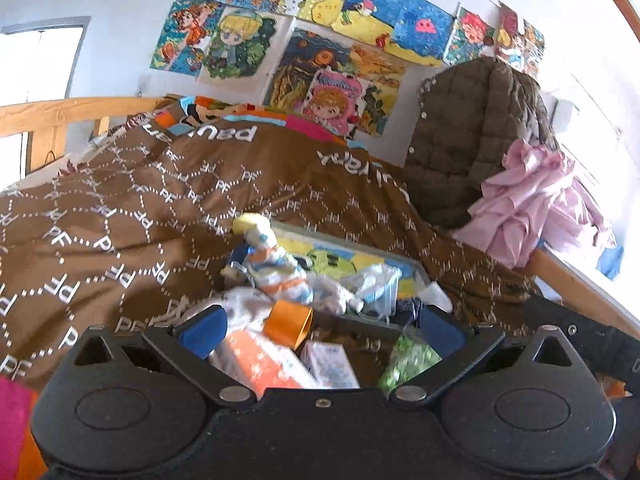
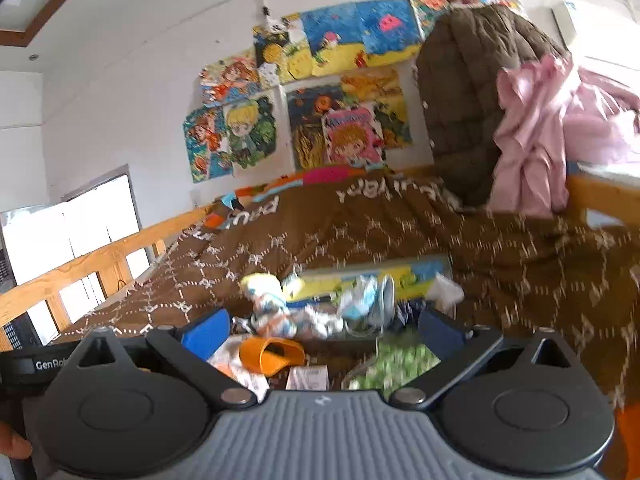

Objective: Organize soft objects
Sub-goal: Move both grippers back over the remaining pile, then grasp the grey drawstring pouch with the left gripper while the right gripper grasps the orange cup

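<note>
Soft objects lie in a heap on the bed, low in the centre of both views: a striped plush toy (image 1: pixel 276 264) with a yellow end, white, blue and orange bands, rests across a shallow tray (image 1: pixel 362 254) with a colourful printed base, among crumpled white plastic (image 1: pixel 376 284). Nearer the cameras sit an orange cup (image 1: pixel 289 322) on its side, an orange-and-white packet (image 1: pixel 260 360), a small white box (image 1: pixel 334 364) and a green patterned packet (image 1: pixel 406 360). All of it lies on a brown bedspread (image 1: pixel 120 216) printed with white letters. The left gripper (image 1: pixel 320 328) hangs over the heap with its jaws spread wide, blue pads on either side, nothing between them touching. The right gripper (image 2: pixel 320 332) hangs likewise, jaws wide and holding nothing, the cup (image 2: pixel 272 354) just ahead. At the right of the frame a brown quilted jacket (image 1: pixel 468 132) and pink cloth (image 1: pixel 528 200) drape over the wooden bed rail (image 2: pixel 92 256). Cartoon posters (image 1: pixel 320 20) cover the white wall at the top.
</note>
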The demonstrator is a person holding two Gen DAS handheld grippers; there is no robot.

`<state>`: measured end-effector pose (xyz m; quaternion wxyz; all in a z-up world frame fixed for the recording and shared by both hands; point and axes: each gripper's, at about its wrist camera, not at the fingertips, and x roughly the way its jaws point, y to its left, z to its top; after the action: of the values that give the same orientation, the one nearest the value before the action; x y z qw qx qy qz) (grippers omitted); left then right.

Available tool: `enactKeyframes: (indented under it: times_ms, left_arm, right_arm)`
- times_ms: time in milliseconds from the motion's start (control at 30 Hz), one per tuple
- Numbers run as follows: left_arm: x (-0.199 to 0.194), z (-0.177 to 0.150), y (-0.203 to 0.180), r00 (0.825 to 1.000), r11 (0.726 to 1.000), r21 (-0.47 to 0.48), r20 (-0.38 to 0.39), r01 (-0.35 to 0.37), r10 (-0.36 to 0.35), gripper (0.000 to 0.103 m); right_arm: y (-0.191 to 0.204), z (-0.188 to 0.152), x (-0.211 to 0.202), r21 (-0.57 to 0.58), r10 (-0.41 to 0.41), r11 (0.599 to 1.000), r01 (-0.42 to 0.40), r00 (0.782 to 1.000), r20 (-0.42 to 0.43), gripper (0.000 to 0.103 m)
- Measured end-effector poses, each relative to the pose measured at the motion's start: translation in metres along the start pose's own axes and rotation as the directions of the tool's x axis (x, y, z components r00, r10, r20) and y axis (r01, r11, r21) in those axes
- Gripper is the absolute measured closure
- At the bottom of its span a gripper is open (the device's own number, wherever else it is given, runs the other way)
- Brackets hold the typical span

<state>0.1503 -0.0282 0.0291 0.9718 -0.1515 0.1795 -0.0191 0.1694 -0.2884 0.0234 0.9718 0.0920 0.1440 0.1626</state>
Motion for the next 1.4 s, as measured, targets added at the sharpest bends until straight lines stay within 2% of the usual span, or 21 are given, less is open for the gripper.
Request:
enactKeyframes:
  times_ms: [333,500,900,1167,1400]
  left_arm:
    - [-0.013,-0.035,0.025,0.999,0.994,0.105,-0.011,-0.033,0.035,0.001]
    - [-0.010,-0.043,0.041,0.997,0.997,0.044,-0.042,-0.058,0.060,0.001]
    - [0.003,-0.048,0.066,0.987,0.989,-0.032,-0.077,-0.143,0.141,0.001]
    - [0.007,-0.051,0.074,0.984,0.985,-0.039,-0.077,-0.167,0.164,0.001]
    - [0.020,-0.050,0.076,0.983,0.983,-0.045,-0.044,-0.178,0.176,0.001]
  right_arm:
    - [0.007,-0.027,-0.003,0.031,-0.058,0.998,0.061,0.995,-0.080,0.000]
    - [0.011,-0.034,0.010,0.024,-0.085,0.996,0.088,0.990,-0.115,0.000]
    - [0.029,-0.052,0.038,-0.054,-0.080,0.996,0.071,0.980,-0.181,0.000]
    - [0.036,-0.056,0.047,-0.085,-0.073,0.995,0.061,0.986,-0.148,0.000]
    - [0.046,-0.060,0.061,-0.138,-0.054,0.990,0.041,0.994,-0.097,0.000]
